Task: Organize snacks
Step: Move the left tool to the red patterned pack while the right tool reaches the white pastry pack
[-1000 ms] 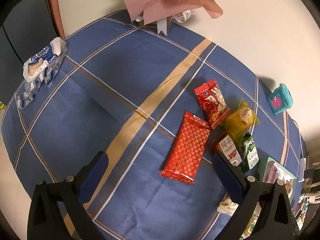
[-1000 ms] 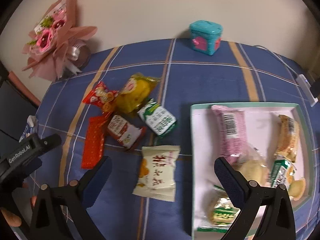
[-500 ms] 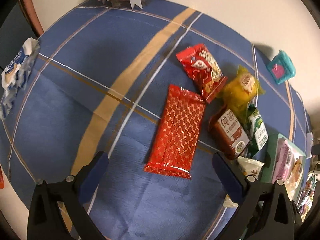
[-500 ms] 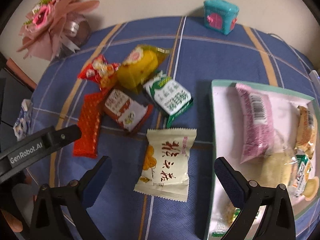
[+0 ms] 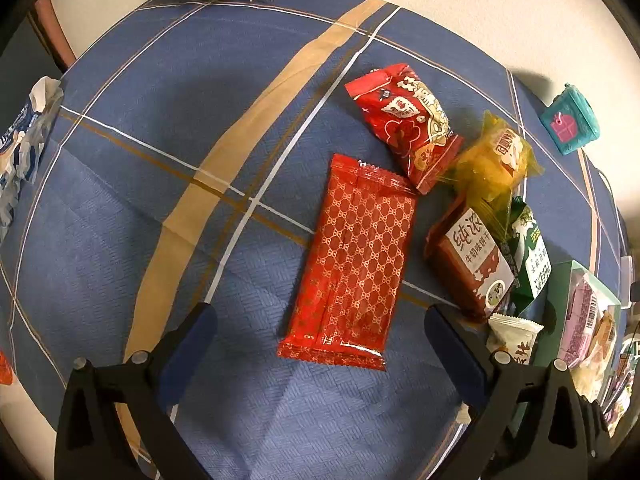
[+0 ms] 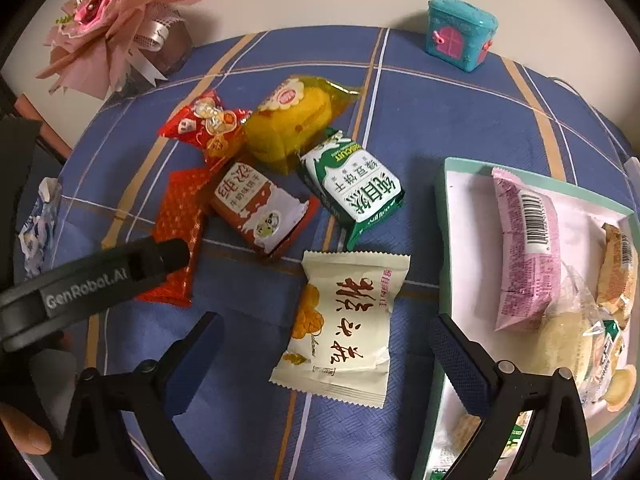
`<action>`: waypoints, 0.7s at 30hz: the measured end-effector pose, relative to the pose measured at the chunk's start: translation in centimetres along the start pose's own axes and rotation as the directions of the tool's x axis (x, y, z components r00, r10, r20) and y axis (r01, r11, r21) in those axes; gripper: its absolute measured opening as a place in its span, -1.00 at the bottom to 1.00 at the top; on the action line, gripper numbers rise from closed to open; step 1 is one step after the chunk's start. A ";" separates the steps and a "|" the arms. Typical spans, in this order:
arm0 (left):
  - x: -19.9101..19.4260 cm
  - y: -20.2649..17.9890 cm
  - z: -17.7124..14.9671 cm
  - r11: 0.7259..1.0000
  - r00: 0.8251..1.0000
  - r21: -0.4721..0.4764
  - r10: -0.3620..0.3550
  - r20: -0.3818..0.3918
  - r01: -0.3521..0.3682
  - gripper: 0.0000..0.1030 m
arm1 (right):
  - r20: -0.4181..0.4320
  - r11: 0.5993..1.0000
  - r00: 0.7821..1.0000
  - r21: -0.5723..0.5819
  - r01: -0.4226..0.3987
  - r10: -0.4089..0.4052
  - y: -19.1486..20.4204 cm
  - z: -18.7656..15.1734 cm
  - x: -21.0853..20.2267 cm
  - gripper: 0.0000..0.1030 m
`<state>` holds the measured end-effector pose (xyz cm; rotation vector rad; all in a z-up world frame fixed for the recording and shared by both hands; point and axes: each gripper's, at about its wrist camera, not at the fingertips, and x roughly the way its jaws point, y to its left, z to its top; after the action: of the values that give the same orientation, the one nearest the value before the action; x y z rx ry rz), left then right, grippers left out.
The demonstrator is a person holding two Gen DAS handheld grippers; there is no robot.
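Note:
My left gripper (image 5: pixel 320 328) is open, its fingers either side of the near end of a flat red patterned packet (image 5: pixel 354 256) on the blue cloth. Beyond it lie a red snack bag (image 5: pixel 404 124), a yellow bag (image 5: pixel 494 160), a brown biscuit pack (image 5: pixel 472 260) and a green pack (image 5: pixel 530 256). My right gripper (image 6: pixel 326 344) is open just above a cream packet (image 6: pixel 344 324). The same packs show in the right wrist view: biscuit pack (image 6: pixel 260 208), green pack (image 6: pixel 356 188), yellow bag (image 6: pixel 292 120). A green-rimmed tray (image 6: pixel 444 240) at the right holds a pink packet (image 6: pixel 524 244) and others.
A pink paper bouquet (image 6: pixel 108 28) stands at the back left. A teal toy box (image 6: pixel 460 34) sits at the back edge by the wall. A blue-white wrapper (image 5: pixel 20 152) lies at the table's left edge. The left gripper body (image 6: pixel 92 280) crosses the right wrist view's lower left.
Both grippers have moved forward and lower. The red packet now lies between my left fingers and the cream packet between my right fingers. Both grippers stayed open.

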<state>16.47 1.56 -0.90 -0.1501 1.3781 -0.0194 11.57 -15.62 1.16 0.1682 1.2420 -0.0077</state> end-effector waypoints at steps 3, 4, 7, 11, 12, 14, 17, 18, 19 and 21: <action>0.4 0.1 -0.1 1.000 1.000 -0.002 -0.003 -0.001 0.003 1.00 | -0.008 1.000 1.000 0.002 -0.002 0.002 -0.1 -0.2 0.2 1.00; 0.5 0.2 -0.1 1.000 1.000 -0.005 -0.005 -0.001 0.005 1.00 | -0.009 1.000 1.000 0.004 -0.005 0.005 -0.1 -0.3 0.3 1.00; 1.0 0.4 -0.2 1.000 1.000 -0.002 -0.013 -0.003 0.013 1.00 | -0.024 1.000 1.000 0.010 -0.015 0.015 -0.2 -0.4 0.9 0.99; 2.0 0.1 0.2 1.000 1.000 0.006 -0.018 -0.010 0.018 1.00 | -0.020 1.000 1.000 -0.003 -0.004 0.003 0.1 -0.3 1.2 0.96; 2.3 0.2 0.2 1.000 1.000 0.007 -0.015 -0.013 0.015 1.00 | -0.017 1.000 1.000 -0.006 0.001 -0.001 0.2 -0.4 1.2 0.96; 2.7 0.4 0.3 1.000 1.000 0.010 -0.014 -0.016 0.014 1.00 | -0.018 1.000 1.000 -0.015 0.012 -0.013 0.4 -0.4 1.3 0.96; 3.0 0.7 0.5 1.000 1.000 0.017 -0.006 -0.011 0.006 1.00 | -0.019 1.000 1.000 -0.021 0.017 -0.018 0.8 -0.4 1.5 0.93; 3.1 0.7 0.5 1.000 1.000 0.017 -0.003 -0.010 0.003 1.00 | -0.019 1.000 1.000 -0.022 0.018 -0.018 1.1 -0.4 1.7 0.91; 3.2 0.7 0.5 1.000 1.000 0.018 -0.001 -0.010 0.001 1.00 | -0.020 1.000 1.000 -0.025 0.017 -0.018 1.3 -0.5 1.7 0.89; 3.4 0.9 0.7 1.000 1.000 0.021 0.003 -0.007 -0.003 1.00 | -0.038 1.000 0.999 -0.016 -0.009 0.008 1.5 -0.6 2.1 0.80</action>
<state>17.71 2.19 -4.16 -0.1304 1.3849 -0.0316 11.86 -13.88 -0.80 0.1599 1.2792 0.0130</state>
